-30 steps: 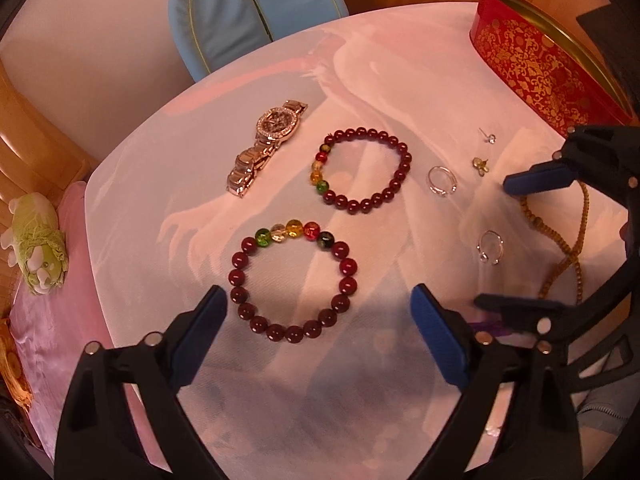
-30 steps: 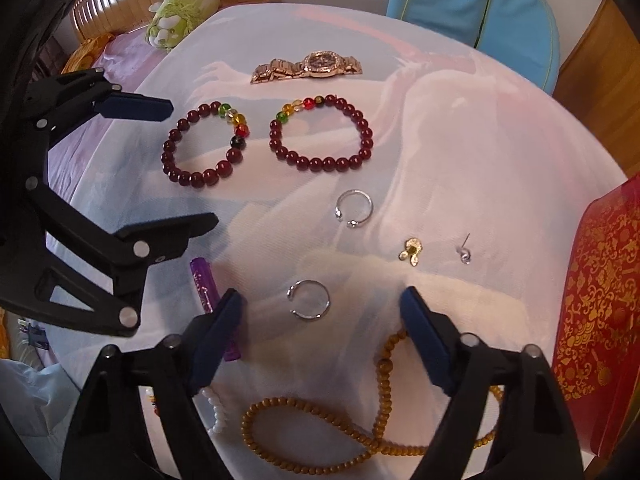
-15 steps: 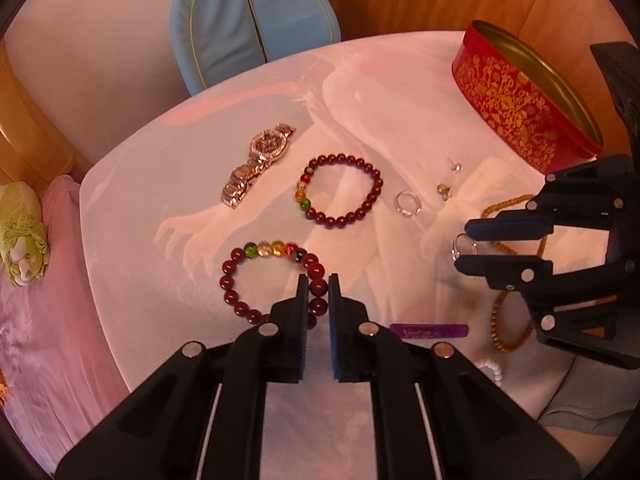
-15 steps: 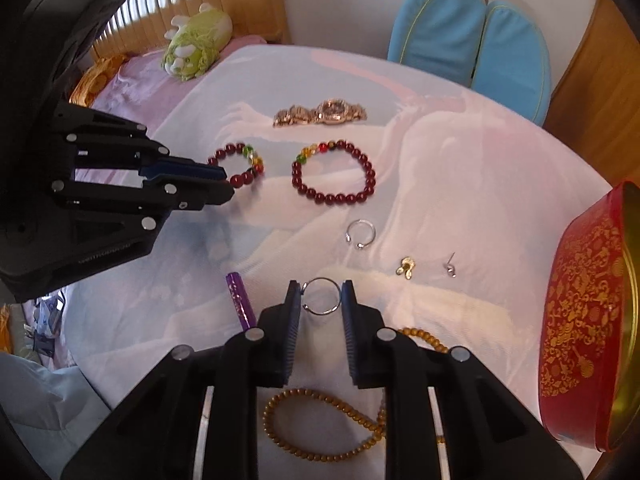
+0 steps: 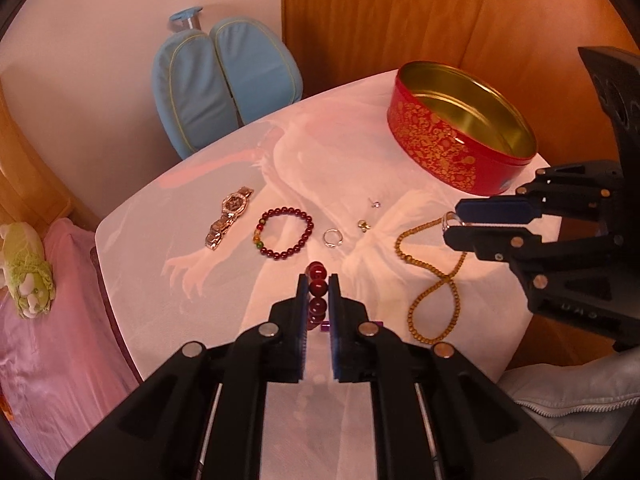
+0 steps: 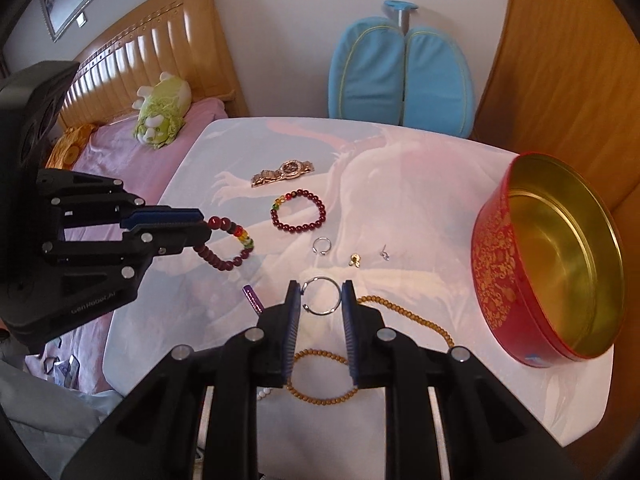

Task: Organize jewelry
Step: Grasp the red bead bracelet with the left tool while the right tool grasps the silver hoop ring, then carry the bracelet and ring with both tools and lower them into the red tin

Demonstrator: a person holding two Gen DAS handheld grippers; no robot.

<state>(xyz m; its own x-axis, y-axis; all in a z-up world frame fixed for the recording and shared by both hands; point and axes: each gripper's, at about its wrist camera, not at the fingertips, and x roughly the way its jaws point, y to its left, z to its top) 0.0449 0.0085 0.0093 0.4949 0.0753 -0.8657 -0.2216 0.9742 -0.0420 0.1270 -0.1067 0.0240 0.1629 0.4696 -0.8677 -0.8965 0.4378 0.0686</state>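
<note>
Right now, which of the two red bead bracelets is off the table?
The bracelet clamped in the left gripper, hanging in the air; the other bracelet lies flat beside the watch.

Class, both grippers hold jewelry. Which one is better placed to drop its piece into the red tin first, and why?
Right. The right gripper, shut on the silver ring, sits nearer the red tin; the left gripper, holding the red bead bracelet, is farther away.

A pale wall (image 6: 280, 20) is seen behind the table (image 6: 400, 152). A blue chair back (image 6: 400, 80) is set at its far edge. A wooden headboard (image 6: 152, 48) and pink bedding (image 6: 132, 148) are placed beyond its left edge, a wooden panel (image 6: 560, 60) at the right.
</note>
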